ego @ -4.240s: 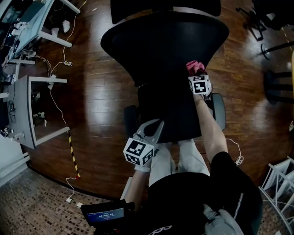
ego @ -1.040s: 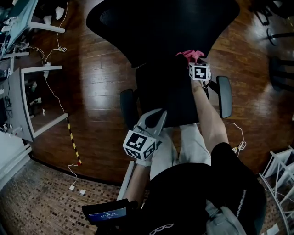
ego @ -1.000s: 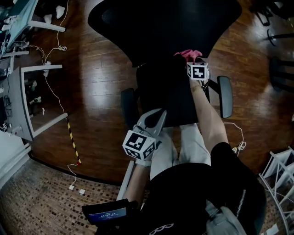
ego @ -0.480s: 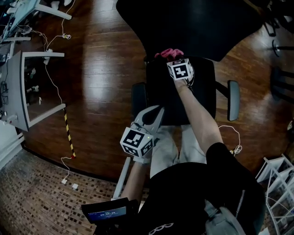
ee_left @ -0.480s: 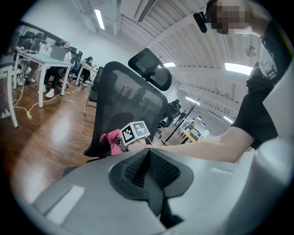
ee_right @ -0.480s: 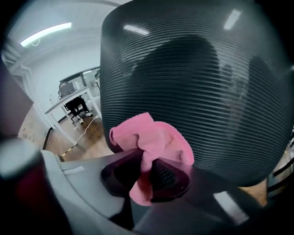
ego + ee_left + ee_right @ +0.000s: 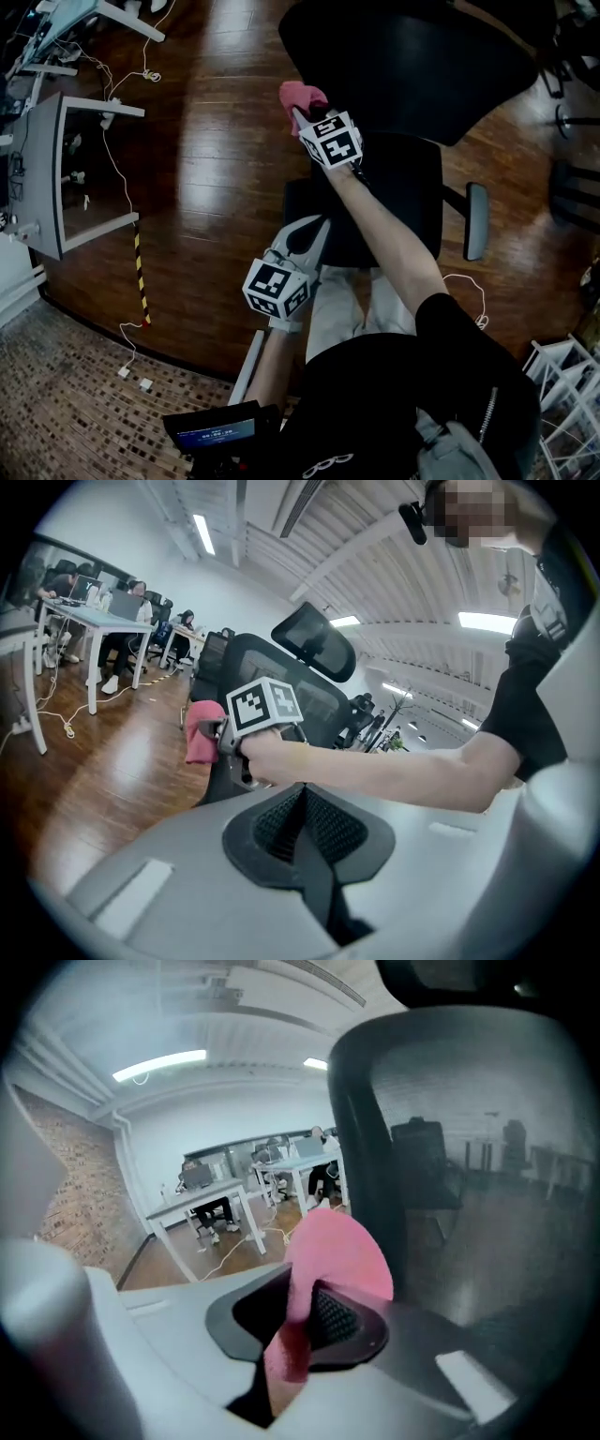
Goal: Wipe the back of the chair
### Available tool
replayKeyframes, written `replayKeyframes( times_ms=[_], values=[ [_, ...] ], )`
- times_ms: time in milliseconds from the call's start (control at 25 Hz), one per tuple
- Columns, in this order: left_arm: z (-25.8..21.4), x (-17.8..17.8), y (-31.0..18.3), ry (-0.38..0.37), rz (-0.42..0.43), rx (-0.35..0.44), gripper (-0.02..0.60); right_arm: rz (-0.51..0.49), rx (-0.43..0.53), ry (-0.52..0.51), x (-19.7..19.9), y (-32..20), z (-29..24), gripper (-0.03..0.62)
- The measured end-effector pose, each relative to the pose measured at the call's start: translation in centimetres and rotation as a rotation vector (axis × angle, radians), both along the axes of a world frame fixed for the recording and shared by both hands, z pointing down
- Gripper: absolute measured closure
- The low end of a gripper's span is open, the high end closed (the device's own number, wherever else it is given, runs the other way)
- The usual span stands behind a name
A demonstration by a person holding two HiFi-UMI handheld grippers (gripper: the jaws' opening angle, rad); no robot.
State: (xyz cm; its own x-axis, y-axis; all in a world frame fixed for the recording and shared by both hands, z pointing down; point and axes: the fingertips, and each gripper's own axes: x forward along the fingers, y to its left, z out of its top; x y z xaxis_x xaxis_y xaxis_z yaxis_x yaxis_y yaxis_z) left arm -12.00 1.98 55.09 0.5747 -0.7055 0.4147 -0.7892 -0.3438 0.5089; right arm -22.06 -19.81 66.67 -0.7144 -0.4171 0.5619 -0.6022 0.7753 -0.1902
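Note:
A black office chair stands in front of me on the wood floor; its backrest (image 7: 403,197) is close to me and its seat (image 7: 422,66) lies beyond. My right gripper (image 7: 302,111) is shut on a pink cloth (image 7: 300,94) at the backrest's left edge. In the right gripper view the cloth (image 7: 337,1255) bulges out of the jaws right beside the backrest's dark frame (image 7: 370,1166). The left gripper view shows the cloth (image 7: 202,731) and the chair's headrest (image 7: 314,639). My left gripper (image 7: 319,227) hangs low behind the chair, shut and holding nothing, apart from the chair.
A grey desk (image 7: 56,178) with white cables (image 7: 117,183) trailing over the floor stands at the left. Yellow-black tape (image 7: 141,281) lies on the floor. Other chairs (image 7: 572,187) and a white rack (image 7: 562,394) are at the right. People sit at desks (image 7: 112,611) further off.
My right gripper has carried the pink cloth from the backrest's right side across to its left edge. The left gripper has hardly moved.

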Motion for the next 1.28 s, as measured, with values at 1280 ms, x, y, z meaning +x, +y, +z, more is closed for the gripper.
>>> replayKeyframes(
  times_ms=[1280],
  values=[
    [-8.8, 8.1, -6.1, -0.038, 0.142, 0.147, 0.589, 0.328, 0.177, -0.109, 24.5, -17.0, -20.2, 0.553]
  ],
)
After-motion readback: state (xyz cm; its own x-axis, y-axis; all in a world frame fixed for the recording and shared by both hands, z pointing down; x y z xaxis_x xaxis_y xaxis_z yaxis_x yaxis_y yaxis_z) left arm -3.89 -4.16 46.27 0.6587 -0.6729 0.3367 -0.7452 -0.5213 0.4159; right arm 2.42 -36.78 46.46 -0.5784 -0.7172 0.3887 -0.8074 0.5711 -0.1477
